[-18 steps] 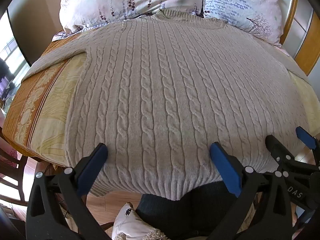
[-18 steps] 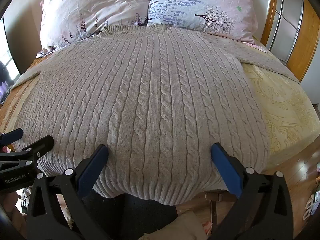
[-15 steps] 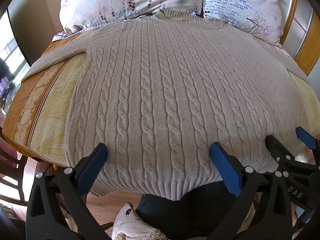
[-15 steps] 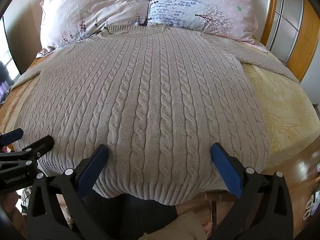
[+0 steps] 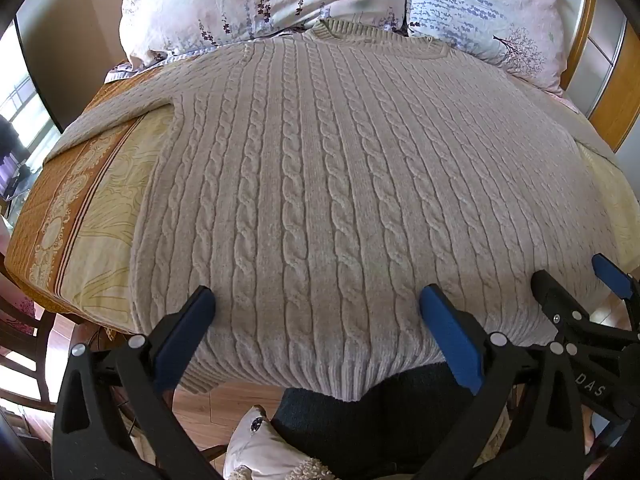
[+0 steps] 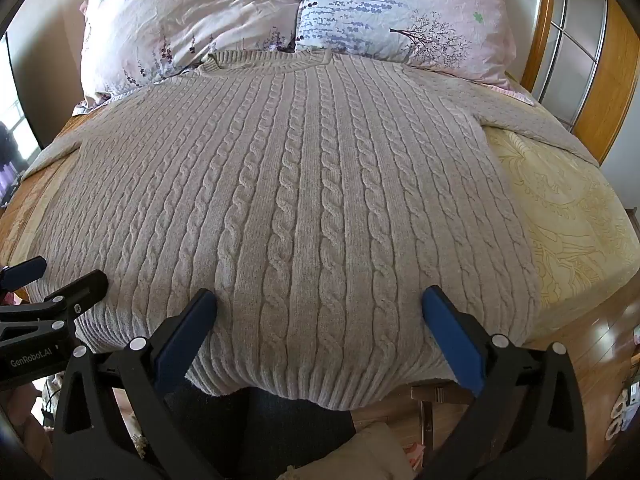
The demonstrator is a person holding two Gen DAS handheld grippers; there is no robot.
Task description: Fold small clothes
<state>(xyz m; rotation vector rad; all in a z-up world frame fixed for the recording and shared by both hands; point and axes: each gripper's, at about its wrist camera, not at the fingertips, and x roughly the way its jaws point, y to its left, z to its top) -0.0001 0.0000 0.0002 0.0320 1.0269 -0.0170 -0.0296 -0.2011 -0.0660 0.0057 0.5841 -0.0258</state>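
We are holding our left gripper (image 5: pixel 316 320) and right gripper (image 6: pixel 318 320) spread wide, hovering at 6 o'clock over the beige cable-knit sweater's (image 5: pixel 340 184) ribbed hem.

My view takes in a bed (image 5: pixel 92 200) with a yellow and orange patterned cover filling the middle of the frame. Two floral pillows (image 6: pixel 192 16) lean at the top. A wooden headboard (image 6: pixel 616 80) with glass panels curves down the upper right. Daylight enters a window (image 5: pixel 20 120) at far left. Wood floor (image 6: pixel 600 344) shows lower right.
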